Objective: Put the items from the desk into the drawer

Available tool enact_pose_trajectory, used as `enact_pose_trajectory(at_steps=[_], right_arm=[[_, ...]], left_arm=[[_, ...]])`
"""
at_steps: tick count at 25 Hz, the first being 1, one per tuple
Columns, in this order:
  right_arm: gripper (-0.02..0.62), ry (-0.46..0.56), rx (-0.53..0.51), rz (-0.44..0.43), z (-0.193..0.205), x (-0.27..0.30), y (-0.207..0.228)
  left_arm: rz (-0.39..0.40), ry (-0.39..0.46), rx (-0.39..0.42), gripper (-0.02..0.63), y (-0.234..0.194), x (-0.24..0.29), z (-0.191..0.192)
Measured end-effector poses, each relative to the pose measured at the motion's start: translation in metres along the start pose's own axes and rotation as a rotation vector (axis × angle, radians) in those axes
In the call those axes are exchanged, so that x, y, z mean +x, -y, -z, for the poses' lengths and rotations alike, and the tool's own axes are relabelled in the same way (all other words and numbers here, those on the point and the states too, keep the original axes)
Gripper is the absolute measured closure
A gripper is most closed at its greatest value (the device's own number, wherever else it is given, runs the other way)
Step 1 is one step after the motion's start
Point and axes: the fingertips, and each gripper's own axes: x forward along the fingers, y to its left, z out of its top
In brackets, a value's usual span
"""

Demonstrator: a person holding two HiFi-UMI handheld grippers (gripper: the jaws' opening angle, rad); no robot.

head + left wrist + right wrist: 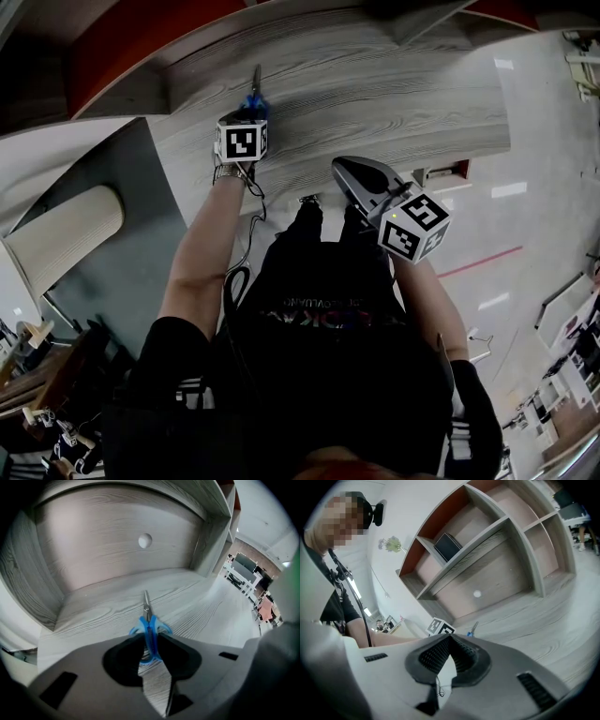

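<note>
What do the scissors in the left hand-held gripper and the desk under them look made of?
Scissors: blue handles look like smooth plastic; thin grey blades, likely metal. Desk: pale grey streaked wood grain, matte, probably laminate or veneer.

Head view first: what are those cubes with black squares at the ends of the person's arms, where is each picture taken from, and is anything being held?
There is no robot here. A person carries a hand-held two-jaw tool in each hand, and the marked cubes are parts of those tools. The head view looks down from the person's head. The other two views come from a camera riding on each tool, looking along its claw. The left claw is shut on blue scissors near the handles, with the blades pointing forward over the grey wooden desk. I cannot tell whether they touch it. The right claw is shut and empty, off the desk and near the person's body.
</note>
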Motion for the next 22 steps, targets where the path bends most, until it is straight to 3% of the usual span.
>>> enact_pose_trajectory(at_steps=[14,22], right_arm=[[0.578,0.008,-0.009,0.014,-0.003,-0.006,0.003],[0.578,0.041,-0.012,0.034,-0.007,-0.017,0.006]], left_arm=[[-0.003,0.062,-0.002,0.515,-0.008,0.001,-0.004],[0.037,0.179,0.04,0.515,0.005,-0.025,-0.031]])
